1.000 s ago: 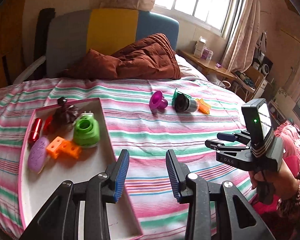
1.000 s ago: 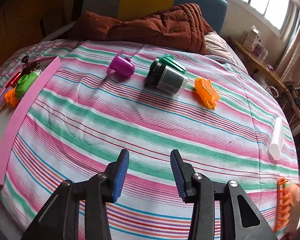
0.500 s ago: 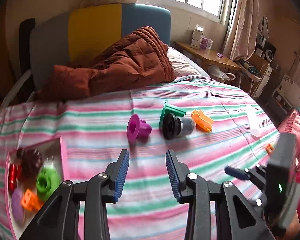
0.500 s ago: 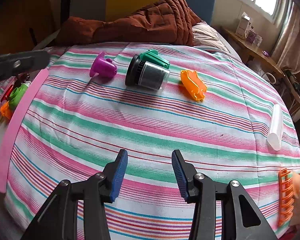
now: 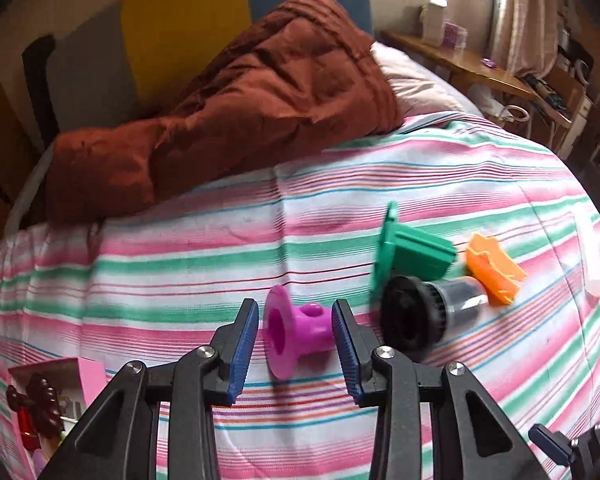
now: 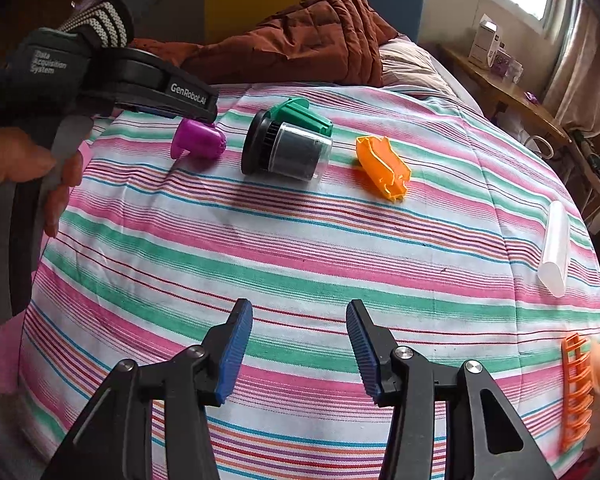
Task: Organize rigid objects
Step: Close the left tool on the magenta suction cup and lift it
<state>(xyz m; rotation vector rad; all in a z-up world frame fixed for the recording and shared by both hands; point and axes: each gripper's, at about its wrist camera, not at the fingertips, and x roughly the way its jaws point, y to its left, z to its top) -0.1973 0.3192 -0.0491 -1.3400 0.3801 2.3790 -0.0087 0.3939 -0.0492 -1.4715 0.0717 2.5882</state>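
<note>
The purple flanged piece [image 5: 296,336] lies on its side on the striped bedspread [image 5: 180,280], flange toward the pink tray [image 5: 88,372] and rounded end toward the black-and-clear cylinder [image 5: 428,316], which sits just beside it with the green part [image 5: 412,252] behind and the orange clip [image 5: 494,272] further along. The left gripper [image 5: 295,346] frames the purple piece between parted blue pads, neither visibly pressing, so nothing is held yet. To grip well, I judge it should settle lower so the pads meet the narrow barrel rather than the flange rim (a rim grip would likely tip the piece on soft bedding), and keep its right finger [image 5: 346,350] clear of the cylinder. Closing slowly should stop it rolling away. From the right wrist view, the right gripper [image 6: 300,350] hangs over bare stripes, its jaws opening with nothing between them; it is best kept well apart from the left one's path back to the tray.
</note>
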